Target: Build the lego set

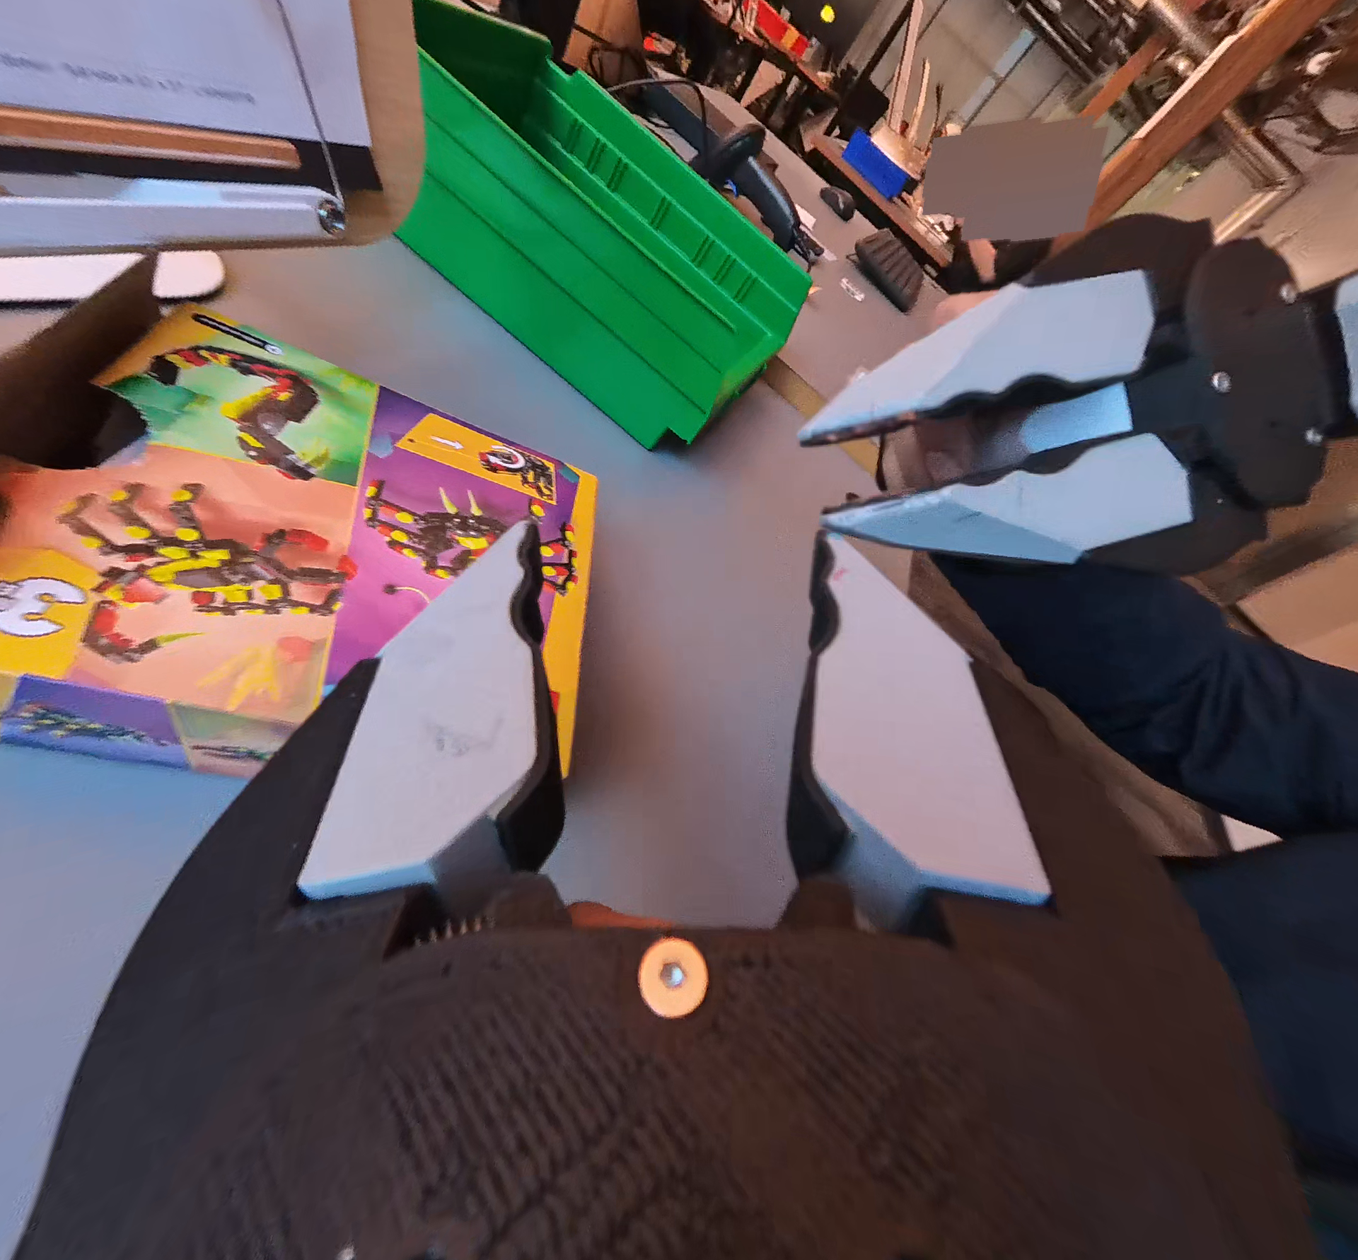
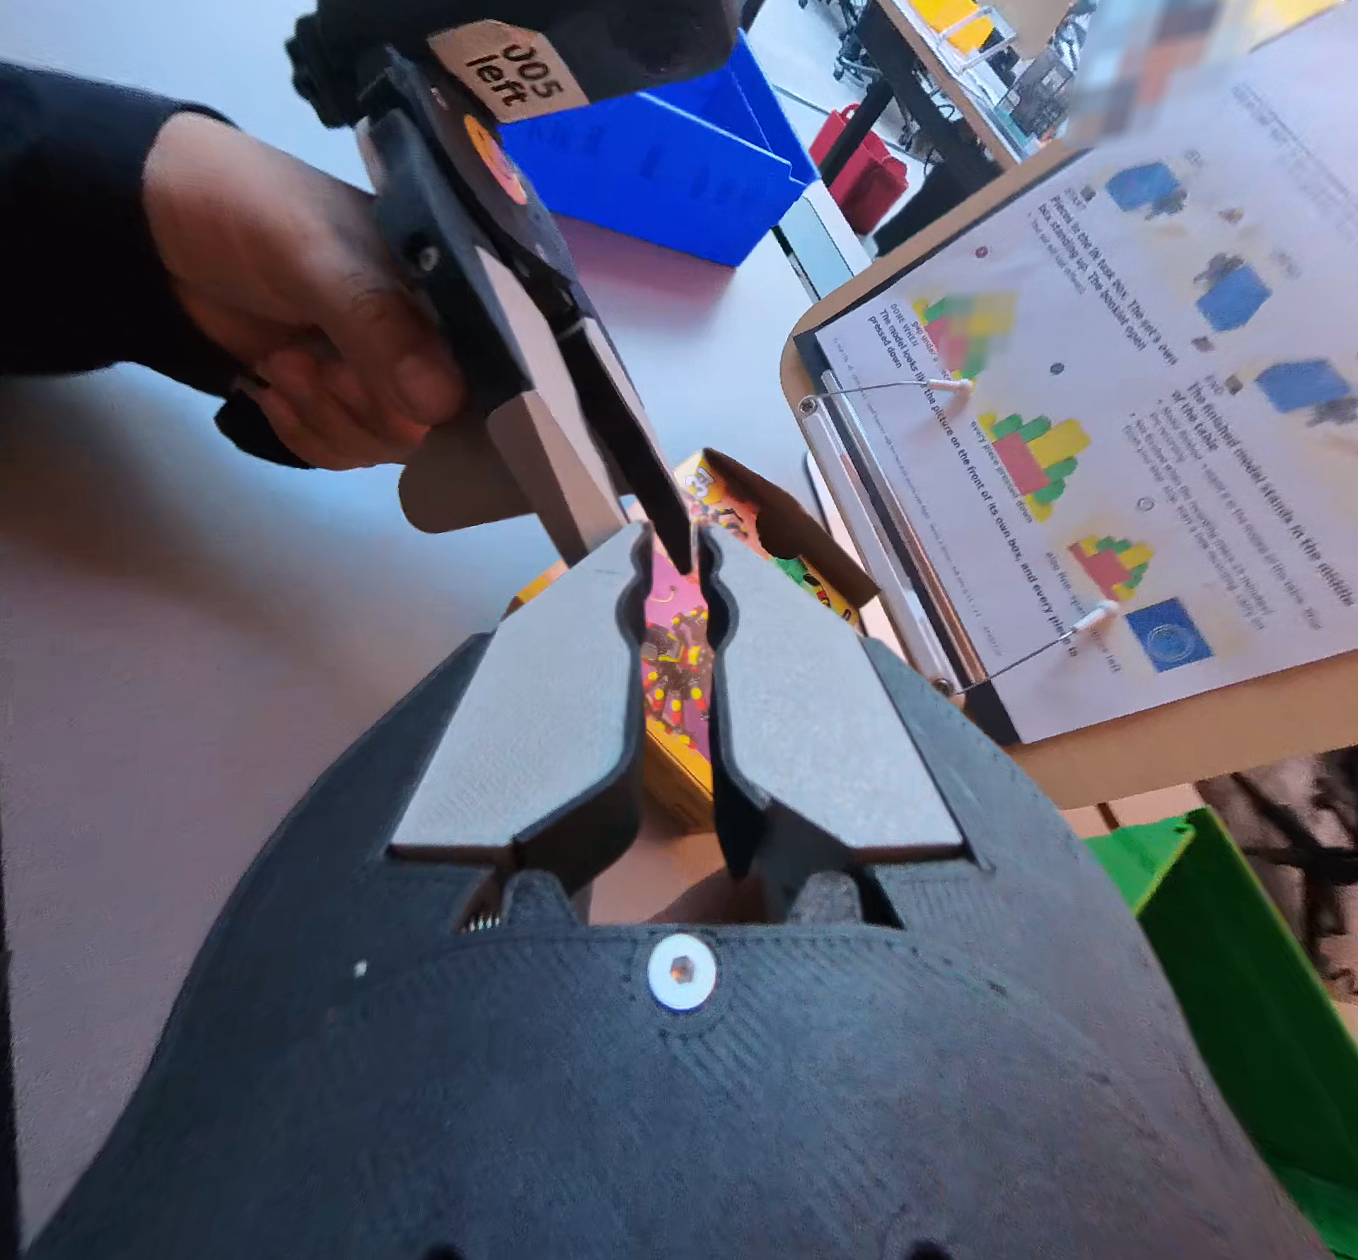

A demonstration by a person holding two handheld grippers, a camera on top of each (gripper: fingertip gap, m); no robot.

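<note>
We hold the left gripper (image 1: pixel 672 541) above the grey tabletop (image 1: pixel 683 358), its grey fingers with wavy black pads spread wide and nothing between them, only bare table showing through the gap. Just to its left lies the lego set box (image 1: pixel 294 527), a flat cardboard carton printed in yellow, purple, orange and green with pictures of black, red and yellow creatures; it rests flat on the table, one brown end flap (image 1: pixel 59 372) standing open at the far left. The tip of our left finger overlaps the box's near corner in the left wrist view, though we cannot tell if it touches.

Over on the right, our right gripper (image 1: pixel 812 483) comes in sideways, tips pointing toward the box. Seen from its own camera, the right gripper (image 2: pixel 672 545) has its fingers drawn close with only a narrow slit left, and nothing is caught between them; the box (image 2: pixel 672 652) shows through that slit, well beyond the tips. The left gripper (image 2: pixel 639 534) crosses just ahead of it, gripped by a hand (image 2: pixel 294 314) in a dark sleeve.

Behind the box stands a long green plastic bin (image 1: pixel 588 248), open side up. A blue plastic bin (image 2: pixel 661 174) sits farther back on the table. A wooden stand holding an illustrated instruction sheet (image 2: pixel 1102 431) under wire clips leans near the box's open end.
</note>
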